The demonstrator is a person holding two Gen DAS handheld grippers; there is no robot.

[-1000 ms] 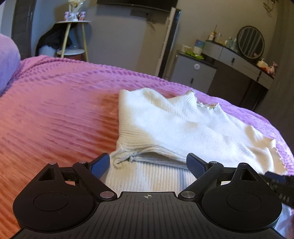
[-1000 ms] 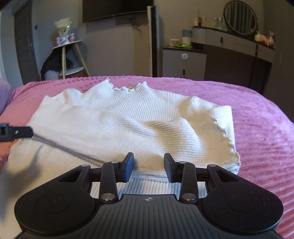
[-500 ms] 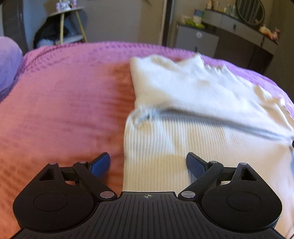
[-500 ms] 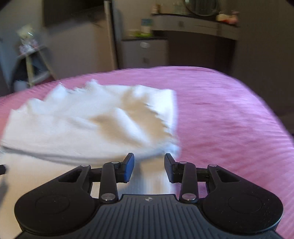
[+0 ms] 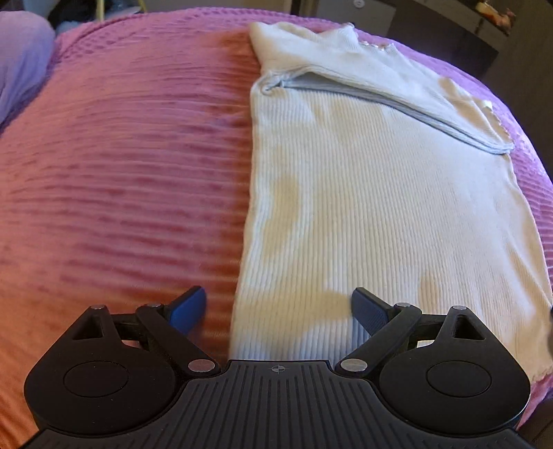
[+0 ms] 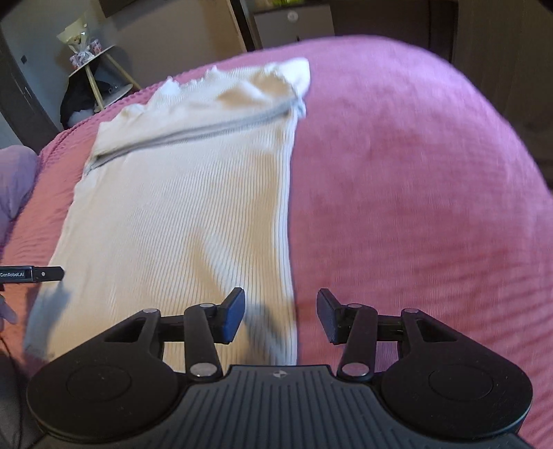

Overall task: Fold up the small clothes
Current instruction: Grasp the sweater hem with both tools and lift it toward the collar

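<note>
Two claws sit at the near end of the bed, one at each bottom corner of the sweater. Your left claw (image 5: pixel 279 312) is spread wide and holds nothing; its left finger is over the pink bedspread (image 5: pixel 121 179) and its right finger is over the knit, so the sweater's left edge runs between them. Your right claw (image 6: pixel 280 316) is parted more narrowly and is also empty, with the sweater's right edge passing between its fingers. In the right view, the tip of your left claw (image 6: pixel 45 274) shows at the left margin, near the sweater's other bottom corner.

Past the claws, the white ribbed sweater (image 5: pixel 380 207) lies flat on the bedspread (image 6: pixel 414 190), its length running away from you. Its lower body is smooth, with long straight side edges. Farther up, the sleeves are folded across the chest, making a diagonal fold line (image 5: pixel 397 100) with a grey shadow under it. Beyond that is the scalloped collar (image 5: pixel 376 46), at the far end of the garment.

At the left edge of the bed rests a lilac pillow (image 5: pixel 20 62). Behind the bed, in the right view, stand a small side table (image 6: pixel 96 69) with a bouquet on top and a grey cabinet (image 6: pixel 293 24) against the wall.
</note>
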